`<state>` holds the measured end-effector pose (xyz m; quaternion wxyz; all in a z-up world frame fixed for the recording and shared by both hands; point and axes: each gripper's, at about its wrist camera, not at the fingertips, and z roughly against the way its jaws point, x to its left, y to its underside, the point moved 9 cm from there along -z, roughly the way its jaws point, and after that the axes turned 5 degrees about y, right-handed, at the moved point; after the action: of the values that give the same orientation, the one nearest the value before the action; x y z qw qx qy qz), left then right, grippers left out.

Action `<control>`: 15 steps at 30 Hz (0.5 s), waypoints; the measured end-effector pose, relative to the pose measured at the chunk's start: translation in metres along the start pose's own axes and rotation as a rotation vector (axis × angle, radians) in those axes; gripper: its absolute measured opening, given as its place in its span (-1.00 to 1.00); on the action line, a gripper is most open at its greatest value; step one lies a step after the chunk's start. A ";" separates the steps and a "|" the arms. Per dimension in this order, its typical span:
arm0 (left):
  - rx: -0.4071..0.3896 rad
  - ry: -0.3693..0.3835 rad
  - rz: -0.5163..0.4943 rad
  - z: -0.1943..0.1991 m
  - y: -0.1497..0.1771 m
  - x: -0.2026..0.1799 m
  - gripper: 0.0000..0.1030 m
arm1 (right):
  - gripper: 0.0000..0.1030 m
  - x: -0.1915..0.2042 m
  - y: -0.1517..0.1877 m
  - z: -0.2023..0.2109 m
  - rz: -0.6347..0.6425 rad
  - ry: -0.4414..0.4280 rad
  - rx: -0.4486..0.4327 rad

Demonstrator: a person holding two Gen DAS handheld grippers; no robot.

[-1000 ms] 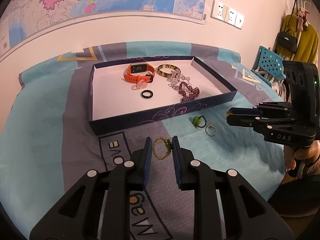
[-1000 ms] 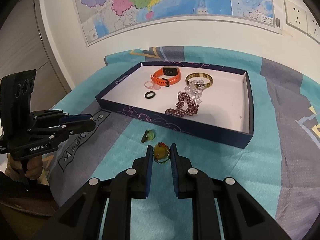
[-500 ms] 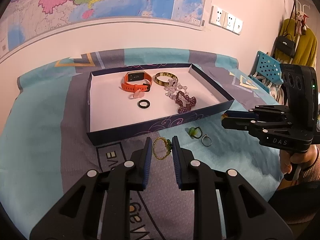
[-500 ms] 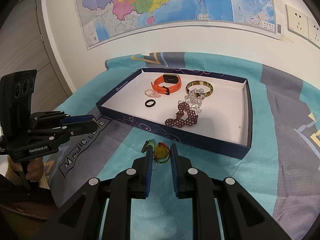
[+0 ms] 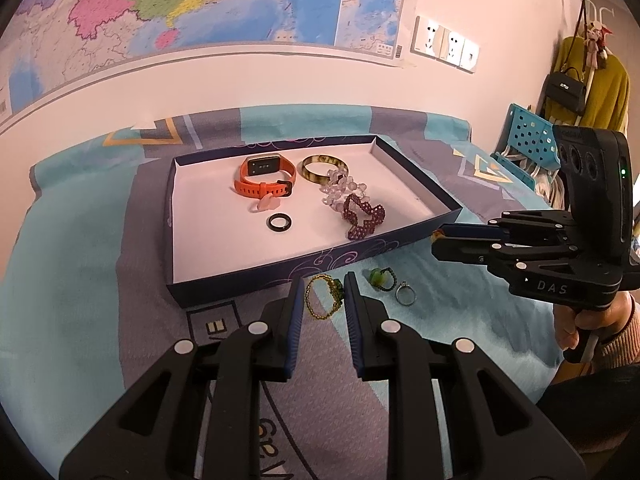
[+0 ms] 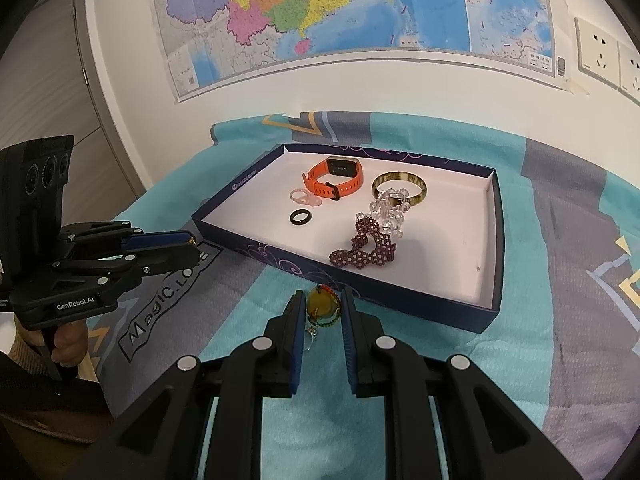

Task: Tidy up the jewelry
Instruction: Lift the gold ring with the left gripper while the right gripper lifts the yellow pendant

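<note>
Since a second ago both tongs have lifted and pulled back. The box (image 5: 248, 276) now sits farther off in both wrist views, while each bracelet keeps its place between its pads. So both picks look good and both pieces are probably off the cloth (image 5: 80, 280), ready to carry over the near wall.

The left tongs (image 5: 324, 280) are narrowed to a small gap and pinch the gold bead bracelet (image 5: 316, 300). Its oval loop has its long axis running near-far along the fingers, with the green bead end at the right pad.

The right tongs (image 6: 322, 294) are closed the same way on the amber bracelet (image 6: 322, 306). That loop is nearly round and faces up toward the camera, with the red-green beads at the far right.

Both bracelets are just near of the box's near wall. The green ring (image 5: 378, 278) and silver ring (image 5: 406, 294) lie loose on the cloth, right of the left tongs.
</note>
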<state>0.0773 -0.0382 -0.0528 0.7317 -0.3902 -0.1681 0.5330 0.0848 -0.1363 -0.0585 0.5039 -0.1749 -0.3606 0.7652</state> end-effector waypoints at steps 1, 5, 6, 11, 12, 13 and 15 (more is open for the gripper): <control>0.000 -0.001 0.000 0.000 0.000 0.000 -0.60 | -0.69 0.000 0.000 0.000 0.000 -0.002 0.000; -0.003 -0.001 0.000 -0.001 -0.003 0.001 -0.60 | -0.69 0.001 -0.002 0.000 0.003 -0.002 -0.001; -0.003 0.000 0.000 -0.001 -0.003 0.001 -0.60 | -0.69 0.001 -0.002 0.000 0.005 -0.001 -0.002; -0.005 -0.001 -0.003 -0.001 -0.004 0.001 -0.60 | -0.69 0.002 -0.003 -0.001 0.006 -0.001 -0.003; -0.006 -0.002 -0.003 -0.001 -0.005 0.001 -0.60 | -0.69 0.001 -0.004 -0.001 0.006 0.000 -0.003; -0.006 -0.001 -0.004 -0.001 -0.006 0.000 -0.60 | -0.69 0.001 -0.004 -0.001 0.006 0.001 -0.003; -0.008 -0.002 -0.004 -0.002 -0.007 0.000 -0.60 | -0.69 0.001 -0.005 -0.001 0.007 0.000 -0.004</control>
<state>0.0832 -0.0396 -0.0484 0.7312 -0.3923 -0.1718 0.5310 0.0879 -0.1336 -0.0556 0.5008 -0.1773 -0.3613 0.7663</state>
